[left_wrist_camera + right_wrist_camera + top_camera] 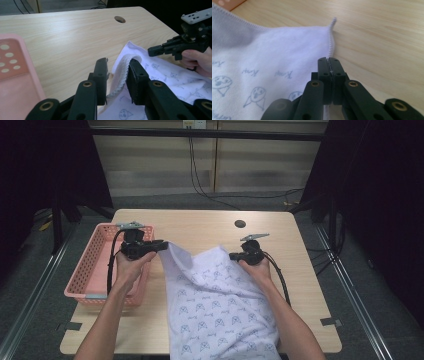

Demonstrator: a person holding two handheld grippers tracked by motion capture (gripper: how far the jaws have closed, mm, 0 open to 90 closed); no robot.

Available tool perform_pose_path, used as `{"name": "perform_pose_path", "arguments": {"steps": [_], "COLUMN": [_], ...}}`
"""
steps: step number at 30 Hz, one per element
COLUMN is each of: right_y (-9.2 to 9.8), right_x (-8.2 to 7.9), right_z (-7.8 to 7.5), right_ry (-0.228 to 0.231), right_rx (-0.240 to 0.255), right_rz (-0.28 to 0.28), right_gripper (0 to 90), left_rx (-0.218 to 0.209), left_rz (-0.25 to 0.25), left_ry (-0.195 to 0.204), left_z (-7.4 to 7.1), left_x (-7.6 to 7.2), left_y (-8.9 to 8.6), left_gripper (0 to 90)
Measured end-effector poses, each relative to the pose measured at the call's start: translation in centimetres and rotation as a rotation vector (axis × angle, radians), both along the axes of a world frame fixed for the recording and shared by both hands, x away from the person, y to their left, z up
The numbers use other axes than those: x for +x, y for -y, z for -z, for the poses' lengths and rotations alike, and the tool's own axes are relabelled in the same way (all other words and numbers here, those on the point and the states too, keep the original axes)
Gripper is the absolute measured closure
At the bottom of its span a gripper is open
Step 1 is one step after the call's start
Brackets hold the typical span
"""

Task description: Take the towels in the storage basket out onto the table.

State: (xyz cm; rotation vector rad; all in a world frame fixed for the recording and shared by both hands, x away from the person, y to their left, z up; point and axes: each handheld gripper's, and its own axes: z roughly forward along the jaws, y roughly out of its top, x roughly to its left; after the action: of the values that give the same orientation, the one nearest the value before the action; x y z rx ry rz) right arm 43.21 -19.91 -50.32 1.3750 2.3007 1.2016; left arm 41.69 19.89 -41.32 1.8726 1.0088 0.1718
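From the high view, a white cloth printed with small blue cartoon figures [215, 305] lies spread over the near middle of the light wooden table [200, 227], its near part hanging past the table's near edge. The left gripper [162, 246] holds the cloth's far left corner, lifted a little, just right of a pink perforated plastic basket [95, 255] at the table's left side. The right gripper [234, 256] sits at the cloth's far right edge, low on the table.

In the left gripper view, the stitched hem of the cloth [125, 72] stands between the two black jaws; the right jaw touches it, while a gap seems to remain beside the left jaw, so the hold looks loose. The right gripper [152, 51] hovers to the far right, the basket's rim [15, 65] at the left.

In the right gripper view, the jaws are pressed together on the cloth's right hem [331, 47], just short of its far corner.
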Motion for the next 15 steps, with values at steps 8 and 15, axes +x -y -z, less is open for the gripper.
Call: {"name": "perform_pose_path", "arguments": {"steps": [8, 15], "right_y": [5.7, 9.7], "right_x": [-0.6, -0.2], "right_z": [-2.9, -3.4], "right_ry": [0.061, 0.052], "right_rx": [-0.012, -0.056], "right_rz": [0.095, 0.201], "right_gripper": [89.7, 86.6], "left_rx": [0.056, -0.007], "left_rz": [-0.048, -0.007], "left_ry": [-0.027, -0.047], "left_z": [1.3, 1.3], "left_x": [2.2, 2.2], "left_y": [0.8, 2.7], "left_gripper": [56.3, 46.5]}}
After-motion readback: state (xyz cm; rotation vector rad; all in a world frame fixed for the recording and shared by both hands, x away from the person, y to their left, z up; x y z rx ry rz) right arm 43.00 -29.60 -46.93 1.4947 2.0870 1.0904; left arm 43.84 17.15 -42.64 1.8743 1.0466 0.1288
